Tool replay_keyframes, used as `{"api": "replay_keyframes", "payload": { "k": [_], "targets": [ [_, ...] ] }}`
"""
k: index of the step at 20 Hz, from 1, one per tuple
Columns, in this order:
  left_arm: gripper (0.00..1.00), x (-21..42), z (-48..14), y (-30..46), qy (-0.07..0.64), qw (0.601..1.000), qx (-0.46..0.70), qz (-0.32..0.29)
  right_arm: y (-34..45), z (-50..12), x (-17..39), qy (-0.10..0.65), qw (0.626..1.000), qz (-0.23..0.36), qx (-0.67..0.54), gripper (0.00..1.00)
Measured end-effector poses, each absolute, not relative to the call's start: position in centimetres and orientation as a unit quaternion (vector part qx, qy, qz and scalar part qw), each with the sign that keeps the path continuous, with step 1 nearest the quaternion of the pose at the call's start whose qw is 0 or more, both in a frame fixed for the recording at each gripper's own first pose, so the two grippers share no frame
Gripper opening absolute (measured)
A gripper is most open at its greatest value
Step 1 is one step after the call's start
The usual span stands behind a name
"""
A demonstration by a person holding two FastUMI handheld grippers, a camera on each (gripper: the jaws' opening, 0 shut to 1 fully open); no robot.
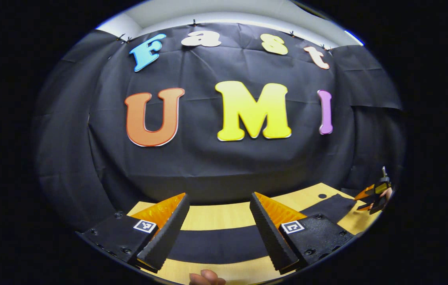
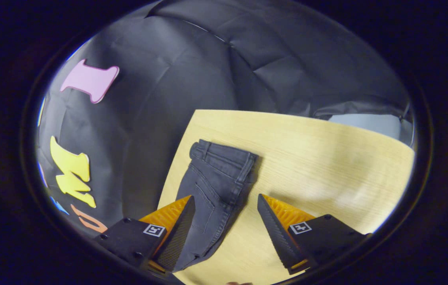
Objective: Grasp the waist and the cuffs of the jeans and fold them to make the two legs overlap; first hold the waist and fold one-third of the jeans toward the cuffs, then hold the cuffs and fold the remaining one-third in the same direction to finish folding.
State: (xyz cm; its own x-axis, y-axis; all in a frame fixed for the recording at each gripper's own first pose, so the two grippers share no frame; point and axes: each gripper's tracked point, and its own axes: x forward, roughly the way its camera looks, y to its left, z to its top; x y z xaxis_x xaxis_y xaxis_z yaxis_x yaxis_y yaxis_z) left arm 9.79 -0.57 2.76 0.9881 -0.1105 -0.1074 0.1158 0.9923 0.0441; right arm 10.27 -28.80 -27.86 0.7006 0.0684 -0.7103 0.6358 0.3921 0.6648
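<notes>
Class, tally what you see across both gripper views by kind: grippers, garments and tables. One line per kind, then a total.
Grippers: 2, the left gripper and the right gripper, both open above the table.
Garments: 1, the dark jeans, lying flat.
Tables: 1, the wooden table.
Total: 4

Dark charcoal denim jeans [image 2: 218, 186] lie on a pale yellow wood-grain table [image 2: 326, 158]. Both grippers' fingers [image 1: 168, 233] are orange, faced with ribbed black pads and black-and-white square markers.
</notes>
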Motion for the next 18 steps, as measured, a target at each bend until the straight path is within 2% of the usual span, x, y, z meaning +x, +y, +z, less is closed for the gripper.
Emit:
{"api": "replay_keyframes", "payload": {
  "k": [1, 3, 4, 5, 6, 7, 8, 9, 10, 12, 13, 14, 16, 18],
  "targets": [
    [0.99, 9.5, 2.8, -1.2, 0.054, 0.996, 0.031, -0.062, -28.8, -28.3, 10.5, 0.336, 0.755, -0.187, 0.530, 0.98],
    [0.99, 8.9, 3.0, -1.5, 0.058, 0.996, 0.035, -0.064, -28.6, -29.4, 11.3, 0.336, 0.740, -0.190, 0.551, 0.97],
    [1.00, 8.7, 3.2, -1.6, 0.058, 0.996, 0.027, -0.064, -28.2, -29.5, 11.8, 0.330, 0.734, -0.182, 0.565, 0.92],
    [0.95, 8.5, 3.3, -1.8, 0.060, 0.996, 0.011, -0.064, -27.9, -29.4, 12.5, 0.325, 0.731, -0.175, 0.574, 0.92],
    [0.95, 8.1, 3.3, -1.9, 0.063, 0.996, -0.005, -0.065, -27.5, -29.7, 13.2, 0.324, 0.728, -0.166, 0.582, 0.97],
    [0.95, 7.9, 3.3, -1.9, 0.065, 0.996, -0.014, -0.061, -26.9, -29.6, 13.9, 0.320, 0.723, -0.157, 0.592, 0.92],
    [0.95, 7.6, 3.6, -1.7, 0.066, 0.996, -0.016, -0.055, -26.9, -29.8, 14.4, 0.316, 0.717, -0.159, 0.600, 0.92],
    [1.00, 7.5, 3.7, -1.4, 0.067, 0.996, -0.016, -0.050, -27.2, -30.8, 14.0, 0.324, 0.714, -0.174, 0.596, 0.95],
    [0.94, 7.3, 3.8, -1.4, 0.068, 0.996, -0.019, -0.047, -27.8, -31.9, 13.4, 0.333, 0.712, -0.193, 0.588, 0.73],
    [0.95, 7.0, 4.2, -1.2, 0.067, 0.996, -0.028, -0.045, -28.0, -32.3, 13.6, 0.318, 0.698, -0.192, 0.611, 0.29],
    [0.95, 7.0, 4.5, -0.8, 0.067, 0.997, -0.028, -0.041, -27.9, -32.1, 13.9, 0.309, 0.699, -0.192, 0.616, 0.30],
    [0.99, 6.9, 4.5, -0.7, 0.068, 0.997, -0.029, -0.037, -28.0, -32.1, 14.0, 0.305, 0.711, -0.195, 0.602, 0.14],
    [0.99, 6.5, 4.7, 0.0, 0.069, 0.997, -0.029, -0.029, -27.8, -32.5, 13.8, 0.312, 0.739, -0.204, 0.561, 0.05],
    [0.99, 6.1, 4.8, 0.5, 0.069, 0.997, -0.030, -0.022, -27.8, -31.9, 13.6, 0.320, 0.758, -0.209, 0.528, 0.03]
  ]
}}
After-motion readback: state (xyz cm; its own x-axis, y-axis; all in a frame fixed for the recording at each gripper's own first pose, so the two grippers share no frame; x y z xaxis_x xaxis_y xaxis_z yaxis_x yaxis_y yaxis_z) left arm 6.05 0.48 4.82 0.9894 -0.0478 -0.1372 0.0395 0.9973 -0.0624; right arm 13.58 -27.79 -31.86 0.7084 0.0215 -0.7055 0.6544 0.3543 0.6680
